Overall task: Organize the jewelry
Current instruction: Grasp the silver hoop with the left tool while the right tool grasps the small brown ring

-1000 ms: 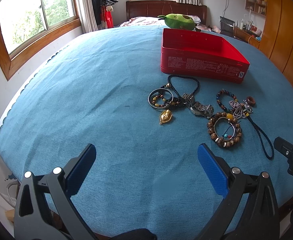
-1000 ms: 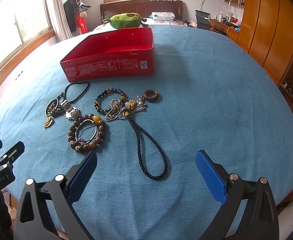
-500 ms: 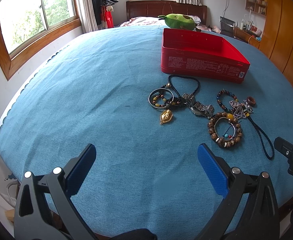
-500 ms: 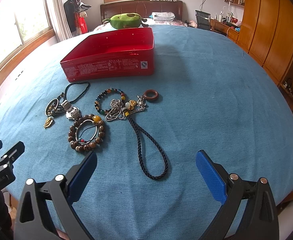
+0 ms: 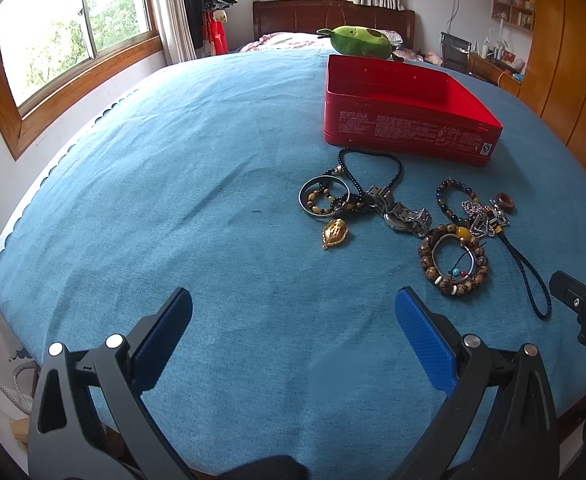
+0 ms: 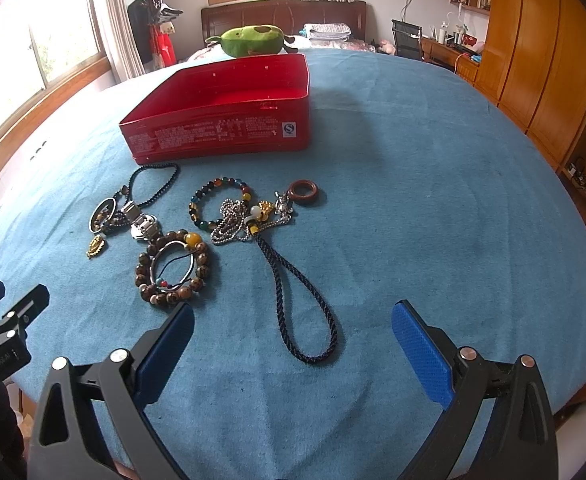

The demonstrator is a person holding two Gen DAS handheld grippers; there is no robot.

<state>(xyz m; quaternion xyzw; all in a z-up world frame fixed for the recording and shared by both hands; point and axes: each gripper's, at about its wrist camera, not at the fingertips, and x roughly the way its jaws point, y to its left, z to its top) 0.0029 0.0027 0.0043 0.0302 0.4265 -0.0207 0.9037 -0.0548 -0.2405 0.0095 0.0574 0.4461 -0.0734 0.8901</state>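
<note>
An open, empty red tin (image 5: 409, 136) (image 6: 221, 136) stands on the blue cloth. Before it lies a spread of jewelry: a brown bead bracelet (image 5: 453, 266) (image 6: 171, 268), a gold pendant (image 5: 335, 233) (image 6: 95, 246), a black bead necklace (image 5: 369, 168) (image 6: 155, 184), a metal watch (image 5: 407, 216), a multicolour bead bracelet (image 6: 217, 204), a brown ring (image 6: 303, 191) and a dark braided cord (image 6: 305, 300). My left gripper (image 5: 293, 320) is open and empty, near of the pendant. My right gripper (image 6: 293, 332) is open and empty, with the cord's loop between its jaws.
The blue cloth (image 5: 173, 184) covers a round table whose edge falls away near both grippers. A green avocado plush (image 5: 359, 42) (image 6: 253, 40) sits behind the tin. Wooden wardrobes (image 6: 541, 64) stand at right, windows (image 5: 73, 32) at left.
</note>
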